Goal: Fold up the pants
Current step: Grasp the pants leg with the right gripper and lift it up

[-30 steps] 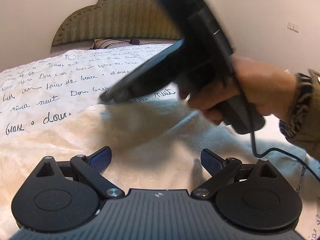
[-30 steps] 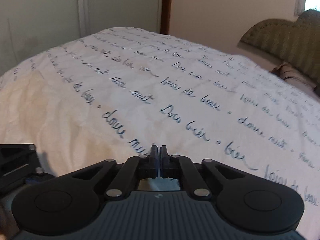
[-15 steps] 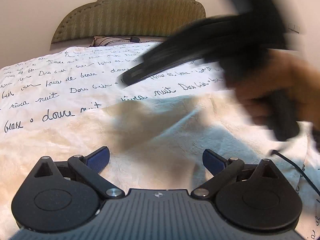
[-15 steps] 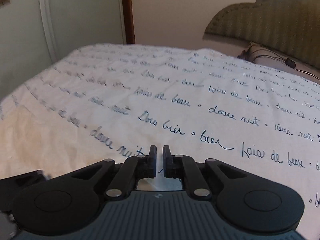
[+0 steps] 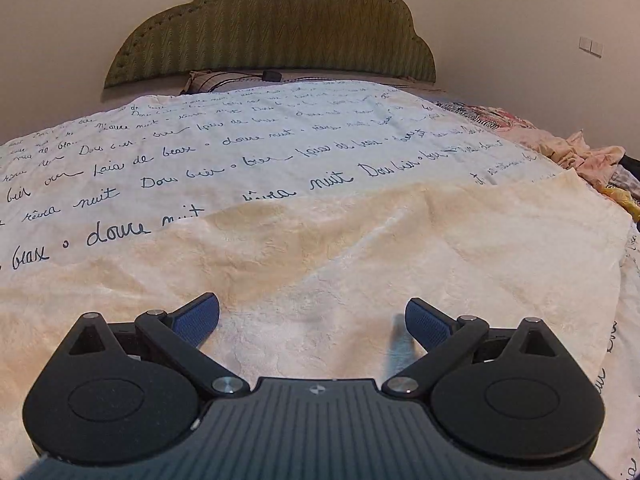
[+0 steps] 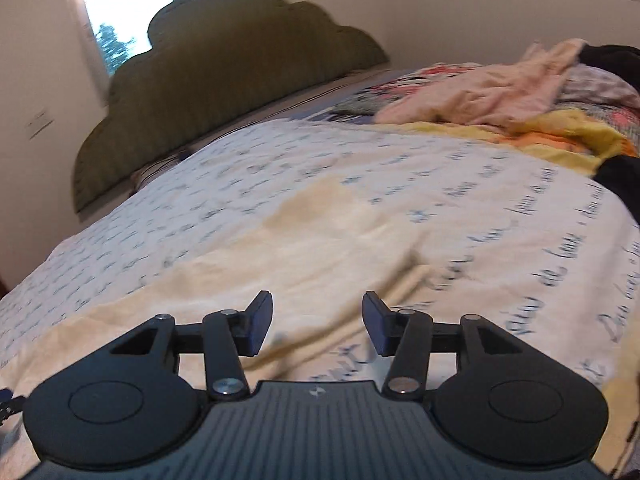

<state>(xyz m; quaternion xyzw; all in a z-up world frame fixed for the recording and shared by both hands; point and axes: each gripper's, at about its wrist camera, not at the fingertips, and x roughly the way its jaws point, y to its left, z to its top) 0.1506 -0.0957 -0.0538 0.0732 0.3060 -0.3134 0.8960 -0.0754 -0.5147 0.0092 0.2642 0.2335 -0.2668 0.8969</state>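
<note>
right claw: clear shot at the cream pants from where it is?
Probably yes. The right claw is open and hovers just above the cream pants, which lie flat on the bedspread; nothing shows between them.

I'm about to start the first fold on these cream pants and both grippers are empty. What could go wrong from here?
1. The pants are nearly the color of the bedspread beneath, so the right gripper, jaws open over the garment's edge, might pinch both layers.
2. The cloth is wrinkled, and the left gripper, jaws wide, could catch only one layer.
3. The clothes pile lies close by; a dragged fold may snag it.
</note>
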